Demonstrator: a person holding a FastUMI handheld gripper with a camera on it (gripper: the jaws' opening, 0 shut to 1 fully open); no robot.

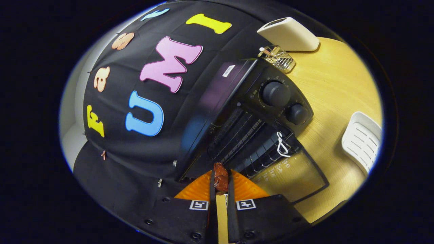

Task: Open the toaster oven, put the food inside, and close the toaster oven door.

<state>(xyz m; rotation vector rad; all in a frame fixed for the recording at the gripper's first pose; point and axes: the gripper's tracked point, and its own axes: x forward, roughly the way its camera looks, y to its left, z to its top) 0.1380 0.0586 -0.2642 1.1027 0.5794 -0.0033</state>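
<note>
Reddish-brown glazed food chunk [220,177] low in the frame's centre, clamped between both fingers of gripper [220,184]. Just beyond, black toaster oven [251,101] with glass door [298,176] dropped open onto pale wooden tabletop [339,91]. White slatted tray [361,140] at right, clear glass holder [279,58] upper right.

A clear glass holder [279,58] stands on the wooden worktop [332,88], a cream box [288,34] just beyond it. A white slotted tray [361,140] sits well apart, near the worktop's edge.
</note>
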